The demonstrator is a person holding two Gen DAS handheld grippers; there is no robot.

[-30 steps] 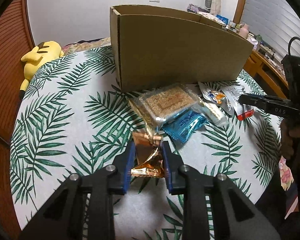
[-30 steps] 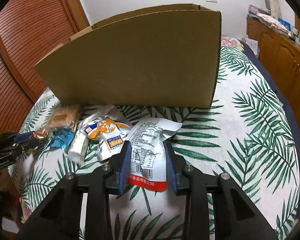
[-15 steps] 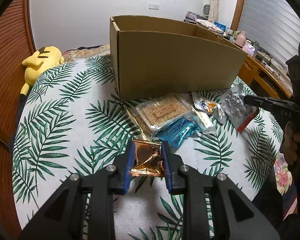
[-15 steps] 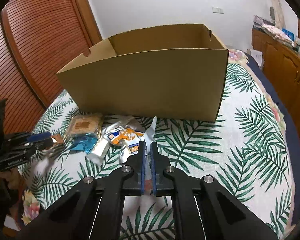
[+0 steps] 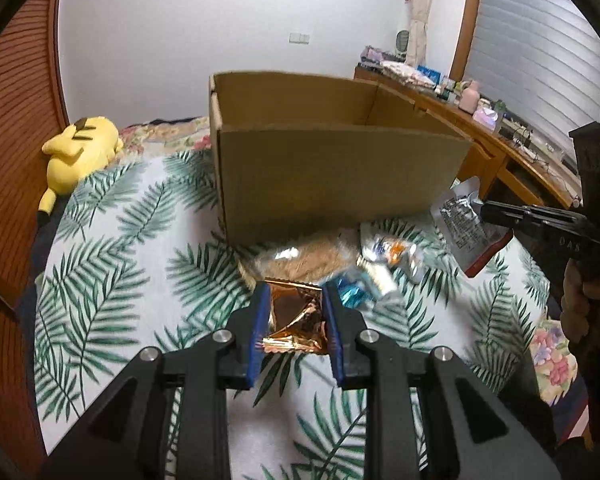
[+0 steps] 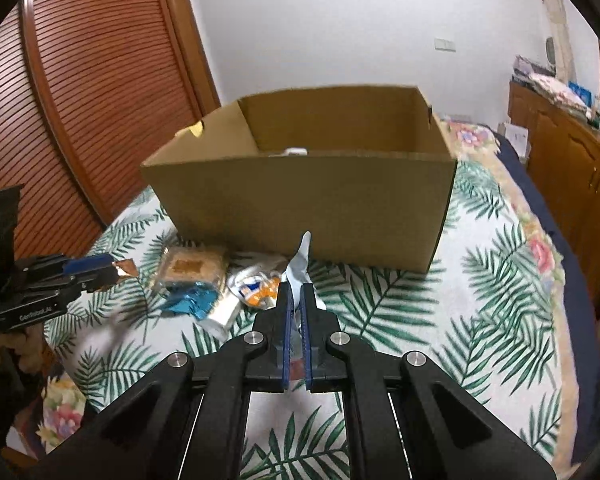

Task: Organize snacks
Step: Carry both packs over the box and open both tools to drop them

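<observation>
Snacks are pinched in both jaws, a copper foil packet (image 5: 296,320) in the left gripper (image 5: 294,330) and a silver pouch (image 6: 300,264) in the right gripper (image 6: 295,336), held clear of the bed (image 6: 480,320), presumably bound for the cardboard box (image 6: 300,204) at twelve o'clock.

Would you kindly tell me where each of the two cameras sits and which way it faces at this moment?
Left wrist: on the left gripper, looking forward and down past its crinkled copper foil packet to the open brown cardboard box; a hand with the right gripper shows at right.
Right wrist: on the right gripper, pinching a silver printed pouch, facing the same box; the left gripper shows at left.
Shared: box, loose snack pile, palm-leaf bedspread.
</observation>
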